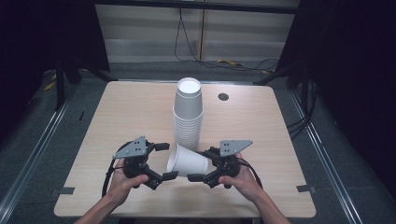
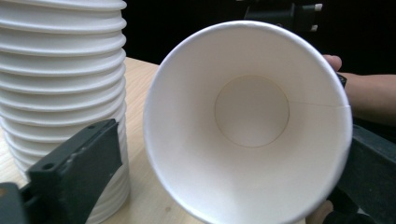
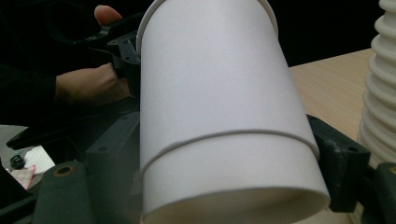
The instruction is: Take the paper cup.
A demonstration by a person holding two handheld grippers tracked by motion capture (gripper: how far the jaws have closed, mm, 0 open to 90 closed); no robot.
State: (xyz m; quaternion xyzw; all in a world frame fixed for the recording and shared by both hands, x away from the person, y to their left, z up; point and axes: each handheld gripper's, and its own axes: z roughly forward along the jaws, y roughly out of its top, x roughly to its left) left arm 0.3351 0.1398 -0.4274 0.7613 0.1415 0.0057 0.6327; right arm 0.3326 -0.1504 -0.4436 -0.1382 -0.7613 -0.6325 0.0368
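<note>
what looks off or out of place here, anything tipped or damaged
Nothing damaged or spilled. One paper cup is on its side, held at its base by the right gripper, mouth toward the left gripper; the cup stack stands upright.

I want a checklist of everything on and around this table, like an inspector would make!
Surface: pale wood table, small round hole near the far edge.
Job's things: tall stack of white paper cups; one single cup held sideways.
Clutter: nothing seen.
Grippers: right gripper clamps the single cup's base; left gripper open at its mouth.
Cables: black cables on the floor beyond.
Surroundings: dark curtains, grey floor.
</note>
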